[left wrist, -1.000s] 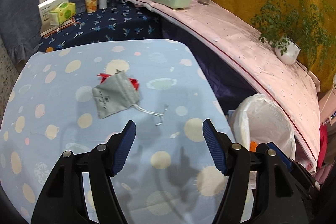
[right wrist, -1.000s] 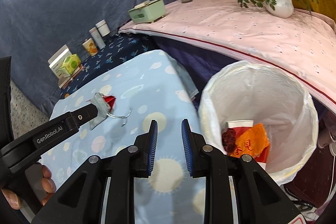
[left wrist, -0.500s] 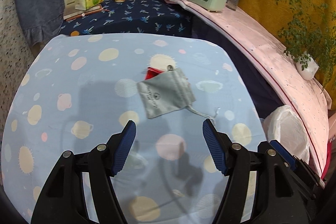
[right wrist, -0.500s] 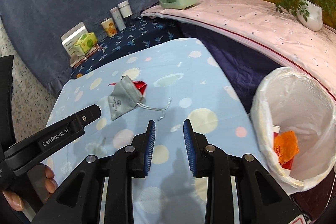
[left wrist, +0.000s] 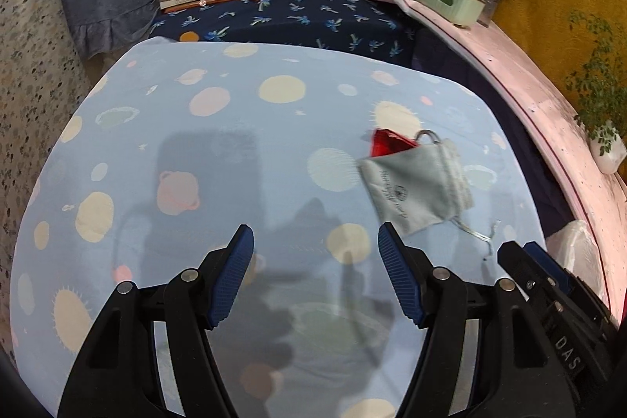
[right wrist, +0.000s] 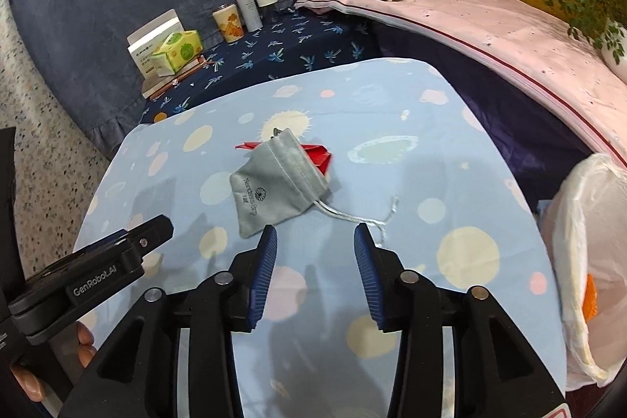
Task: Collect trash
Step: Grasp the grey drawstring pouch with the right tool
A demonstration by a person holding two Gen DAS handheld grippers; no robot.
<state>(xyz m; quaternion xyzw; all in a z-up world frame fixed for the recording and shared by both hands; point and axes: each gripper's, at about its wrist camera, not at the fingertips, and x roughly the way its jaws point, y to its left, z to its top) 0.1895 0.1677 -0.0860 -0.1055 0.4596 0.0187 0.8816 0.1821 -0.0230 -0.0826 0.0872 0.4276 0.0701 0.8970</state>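
Grey pouch (right wrist: 276, 186), over red scrap (right wrist: 322, 156): right gripper (right wrist: 315, 245) half-open, empty; left gripper (left wrist: 316, 248) wide, empty. Pinch cloth centrally, not drawstring (right wrist: 358, 216).

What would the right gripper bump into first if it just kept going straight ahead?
Probably the grey pouch: the open right gripper points at its near edge and drawstring, though depth is hard to judge.

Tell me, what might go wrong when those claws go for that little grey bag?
The grey pouch lies on top of the red wrapper, so the open right gripper might lift only one. Its loose drawstring trails sideways and could snag. The bin bag sits off the table's edge, so a weak grip may drop it short.
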